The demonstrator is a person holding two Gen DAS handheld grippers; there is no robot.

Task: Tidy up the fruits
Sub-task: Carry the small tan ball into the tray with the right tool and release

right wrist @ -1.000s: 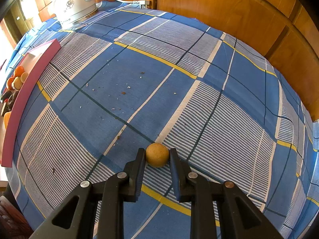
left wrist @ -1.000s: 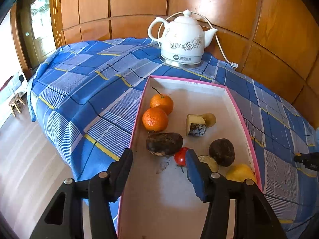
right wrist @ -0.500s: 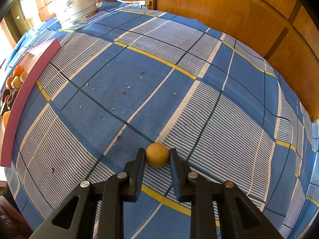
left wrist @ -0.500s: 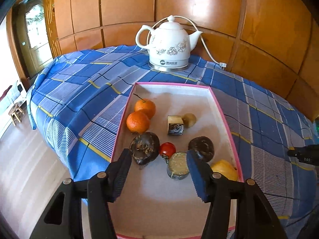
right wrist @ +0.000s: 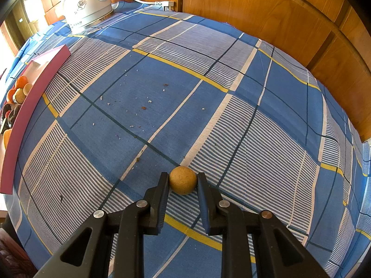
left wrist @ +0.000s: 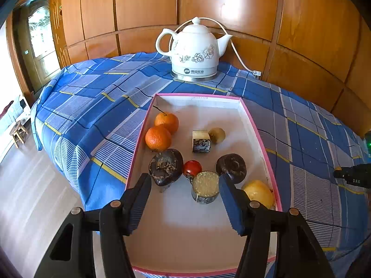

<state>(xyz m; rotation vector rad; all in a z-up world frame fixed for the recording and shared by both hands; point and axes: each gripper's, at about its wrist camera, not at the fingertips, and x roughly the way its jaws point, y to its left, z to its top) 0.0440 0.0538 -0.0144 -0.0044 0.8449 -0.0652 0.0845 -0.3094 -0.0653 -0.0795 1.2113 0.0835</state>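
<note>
1. The left gripper [left wrist: 183, 193] is spread, jaws just opening, pinching nothing, above the near fruits in the pink tray [left wrist: 255, 125].
2. The right gripper [right wrist: 182, 183] pinches a small tan fruit [right wrist: 182, 180] on the tablecloth [right wrist: 208, 88], right of the tray.

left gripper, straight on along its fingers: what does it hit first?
Most likely the cut stub with the pale top, standing in the pink-rimmed tray between the open left gripper fingers. The small red fruit sits just behind it. Depth is hard to judge.
</note>
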